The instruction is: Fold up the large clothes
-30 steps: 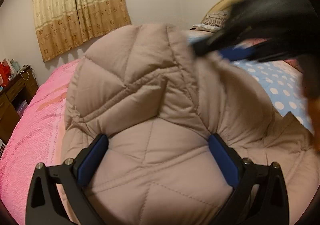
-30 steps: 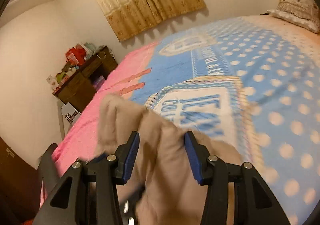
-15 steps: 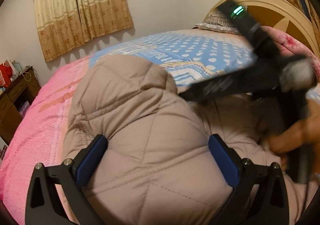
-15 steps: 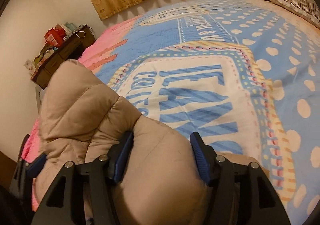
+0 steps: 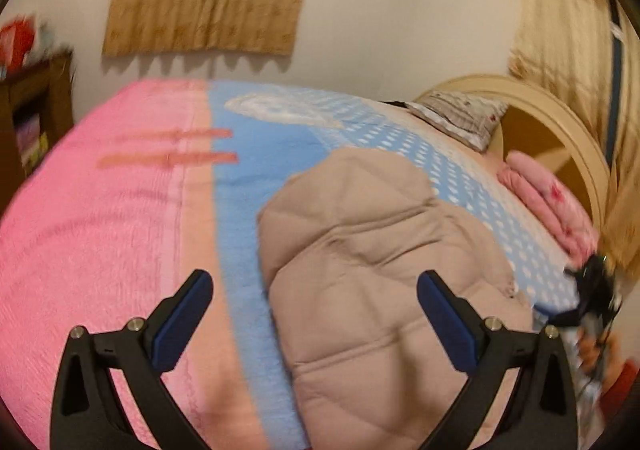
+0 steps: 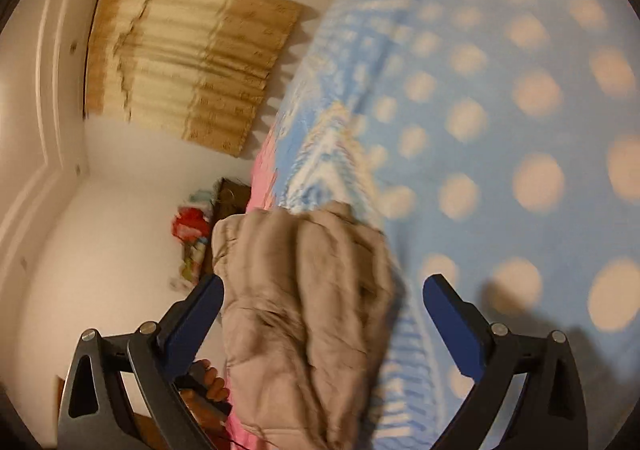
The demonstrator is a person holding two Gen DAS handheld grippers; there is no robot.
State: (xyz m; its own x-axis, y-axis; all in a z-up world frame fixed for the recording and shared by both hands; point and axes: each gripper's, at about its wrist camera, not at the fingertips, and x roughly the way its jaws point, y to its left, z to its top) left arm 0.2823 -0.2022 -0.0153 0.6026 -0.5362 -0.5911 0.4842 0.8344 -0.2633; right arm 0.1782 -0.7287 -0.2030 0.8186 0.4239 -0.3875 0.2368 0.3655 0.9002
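Although blurred by motion, clear enough in the main points. At the far left, beyond the bed's edge: a dark wooden shelf unit (image 5: pixel 30 110) against the wall, red things on top. Then the pink side of the bedspread (image 5: pixel 100 218), bare. Above it, the left gripper (image 5: pixel 314 316), released, jaws wide apart, nothing between the blue pads (image 5: pixel 182 320). Next, on the blue part of the bedspread toward the near edge: the beige quilted puffer jacket (image 5: pixel 380 270), lying as a compact, rounded bundle, apparently folded over on itself. Further right, toward the headboard (image 5: pixel 560 138): a patterned pillow (image 5: pixel 460 120) and a folded pink blanket (image 5: pixel 548 202). At the far right, the right gripper (image 6: pixel 322 324), also released and holding nothing, jacket just ahead of its open jaws.

Judged from this: main fold probably done, both tongs let go. Possibly left: flattening the bundle or one more tidy fold; hard to tell, since sleeves and edges not visible.
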